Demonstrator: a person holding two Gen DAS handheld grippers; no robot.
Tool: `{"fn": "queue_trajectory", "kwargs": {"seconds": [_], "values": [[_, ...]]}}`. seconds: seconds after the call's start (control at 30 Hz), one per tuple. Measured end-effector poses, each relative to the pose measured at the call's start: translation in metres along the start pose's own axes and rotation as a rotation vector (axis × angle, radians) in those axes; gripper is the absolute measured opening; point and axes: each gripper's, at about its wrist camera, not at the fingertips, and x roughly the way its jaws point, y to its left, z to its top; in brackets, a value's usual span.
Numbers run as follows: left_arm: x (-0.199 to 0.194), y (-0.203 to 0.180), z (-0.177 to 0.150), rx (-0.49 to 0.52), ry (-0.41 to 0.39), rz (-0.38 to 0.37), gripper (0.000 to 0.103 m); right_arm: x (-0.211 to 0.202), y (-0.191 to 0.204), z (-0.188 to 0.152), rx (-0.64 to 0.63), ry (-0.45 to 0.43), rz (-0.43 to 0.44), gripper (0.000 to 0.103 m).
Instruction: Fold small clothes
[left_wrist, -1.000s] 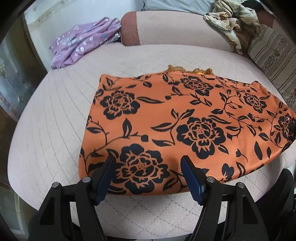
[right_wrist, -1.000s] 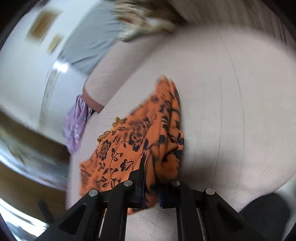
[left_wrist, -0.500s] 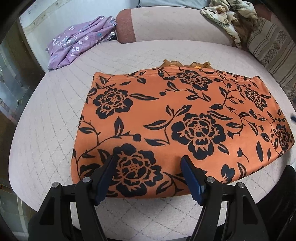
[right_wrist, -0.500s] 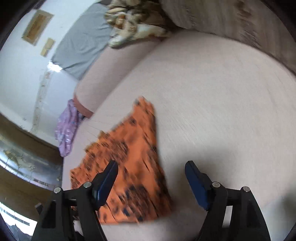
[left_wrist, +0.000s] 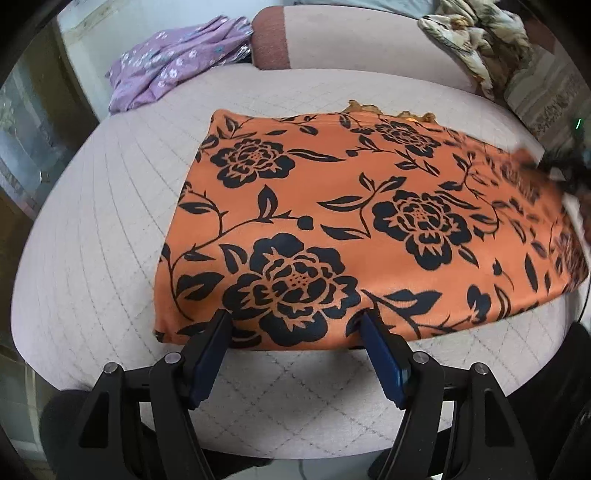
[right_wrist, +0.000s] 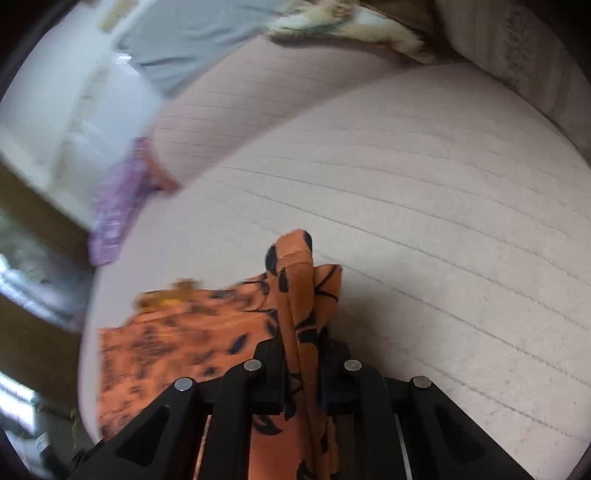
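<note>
An orange garment with black flowers (left_wrist: 351, 229) lies spread flat on the quilted pink cushion (left_wrist: 103, 206). My left gripper (left_wrist: 295, 332) is open, its blue-padded fingers resting at the garment's near edge over a large flower. My right gripper (right_wrist: 301, 354) is shut on the garment's far right corner (right_wrist: 295, 273), which stands bunched up between the fingers; the rest of the garment (right_wrist: 184, 339) trails to the left, blurred. In the left wrist view the right gripper shows as a dark blur (left_wrist: 569, 166) at the garment's right edge.
A purple flowered garment (left_wrist: 177, 62) lies at the cushion's back left, also seen in the right wrist view (right_wrist: 118, 206). A cream patterned cloth (left_wrist: 476, 37) is heaped at the back right by a striped cushion (left_wrist: 546, 96). A pink backrest (left_wrist: 354, 40) runs along the back.
My right gripper opened and dropped the cloth half a second ago, and has now shut on the garment's right corner. The left gripper stayed open at the near edge.
</note>
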Motion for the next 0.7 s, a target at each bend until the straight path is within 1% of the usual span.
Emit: {"fn": "queue_trajectory", "kwargs": {"seconds": [0.03, 0.07, 0.1, 0.13, 0.17, 0.23, 0.3, 0.37, 0.4, 0.43, 0.47, 0.53, 0.57, 0.6, 0.63, 0.67, 0.7], "values": [[-0.001, -0.001, 0.000, 0.006, -0.006, -0.002, 0.073, 0.015, -0.009, -0.004, 0.041, 0.052, -0.039, 0.023], [-0.005, -0.001, -0.001, 0.025, -0.021, -0.002, 0.073, 0.015, -0.013, -0.008, 0.063, 0.032, -0.024, 0.026], [-0.006, -0.002, -0.002, 0.035, -0.029, 0.003, 0.073, 0.008, -0.011, -0.010, 0.059, 0.007, -0.019, 0.037], [-0.006, 0.000, -0.003, 0.039, -0.032, 0.010, 0.073, -0.004, -0.005, -0.011, 0.044, -0.012, -0.063, 0.049], [-0.005, 0.002, -0.003, 0.031, -0.028, 0.008, 0.073, -0.012, -0.001, -0.013, 0.032, -0.029, -0.100, 0.069], [-0.004, 0.007, -0.002, -0.003, -0.021, -0.009, 0.073, -0.039, 0.005, -0.016, 0.015, -0.100, -0.141, 0.070], [-0.005, 0.008, -0.004, -0.022, -0.020, -0.026, 0.073, -0.067, 0.016, -0.024, -0.007, -0.144, -0.102, 0.070], [-0.006, 0.005, -0.006, -0.005, -0.026, -0.022, 0.073, -0.088, 0.035, -0.039, -0.034, -0.165, -0.026, 0.070], [-0.006, 0.003, -0.006, 0.000, -0.027, -0.023, 0.073, -0.095, 0.045, -0.049, -0.052, -0.157, 0.028, 0.070], [-0.006, 0.003, -0.007, 0.001, -0.028, -0.026, 0.073, -0.100, 0.058, -0.065, -0.075, -0.133, 0.109, 0.072], [-0.006, 0.002, -0.007, -0.001, -0.027, -0.031, 0.073, -0.100, 0.060, -0.072, -0.083, -0.115, 0.152, 0.076], [-0.008, 0.002, -0.008, -0.002, -0.027, -0.039, 0.073, -0.087, 0.059, -0.099, -0.063, -0.032, 0.290, 0.077], [-0.008, 0.002, -0.009, -0.002, -0.025, -0.042, 0.073, -0.071, 0.050, -0.113, -0.029, 0.027, 0.309, 0.077], [-0.009, 0.002, -0.010, 0.001, -0.023, -0.041, 0.073, -0.050, 0.035, -0.125, 0.023, 0.086, 0.259, 0.063], [-0.010, 0.003, -0.011, 0.004, -0.025, -0.039, 0.073, -0.048, 0.019, -0.130, 0.070, 0.056, 0.263, 0.052], [-0.013, 0.005, -0.013, 0.006, -0.034, -0.031, 0.073, -0.057, 0.013, -0.130, 0.105, 0.027, 0.254, 0.046], [-0.014, 0.007, -0.014, 0.000, -0.038, -0.025, 0.073, -0.064, 0.014, -0.129, 0.129, 0.041, 0.252, 0.051]]}}
